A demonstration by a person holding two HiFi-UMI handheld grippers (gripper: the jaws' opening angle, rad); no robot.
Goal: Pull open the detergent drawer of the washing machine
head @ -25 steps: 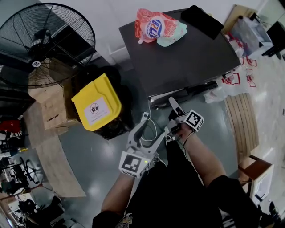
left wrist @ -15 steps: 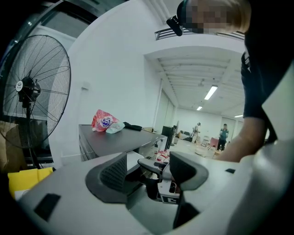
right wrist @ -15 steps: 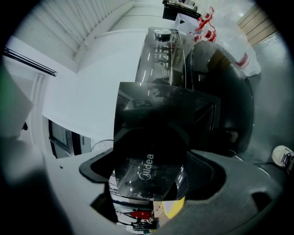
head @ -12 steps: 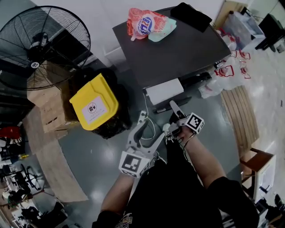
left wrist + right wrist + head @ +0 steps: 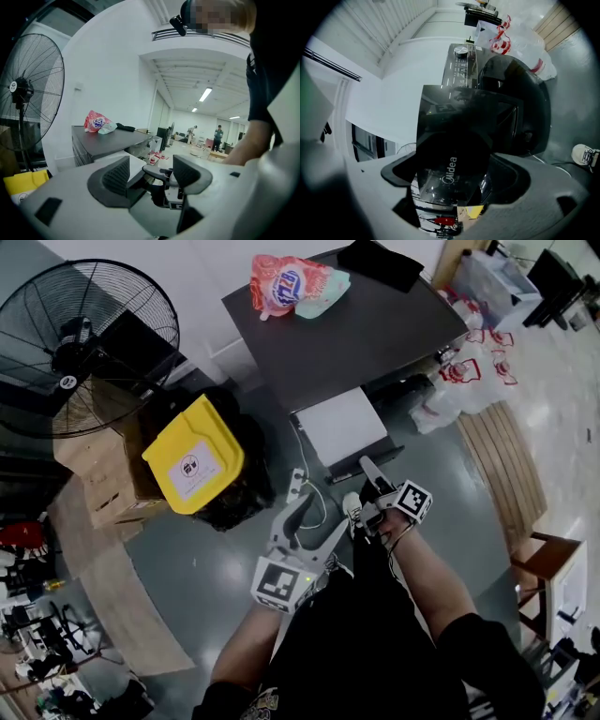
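The washing machine (image 5: 375, 334) has a dark top and stands ahead of me. Its detergent drawer (image 5: 342, 427) is pulled out toward me, white tray exposed. My right gripper (image 5: 368, 486) is shut on the drawer's glossy black front panel (image 5: 452, 154), which fills the gap between the jaws of the right gripper (image 5: 454, 180). My left gripper (image 5: 317, 517) hangs beside it to the left, open and empty. Through the spread jaws of the left gripper (image 5: 150, 173) I see the white drawer (image 5: 135, 160) and the machine's top (image 5: 108, 140).
A red detergent pouch (image 5: 286, 282) and a black cloth (image 5: 380, 263) lie on the machine. A yellow-lidded bin (image 5: 192, 457), cardboard boxes (image 5: 98, 474) and a large fan (image 5: 84, 343) stand at the left. Plastic bags (image 5: 459, 390) and wooden boards (image 5: 511, 474) are at the right.
The drawer has slid out from nearly shut to well open, its white tray now showing. Both grippers have drawn back from the machine, the right one keeping hold of the front panel.
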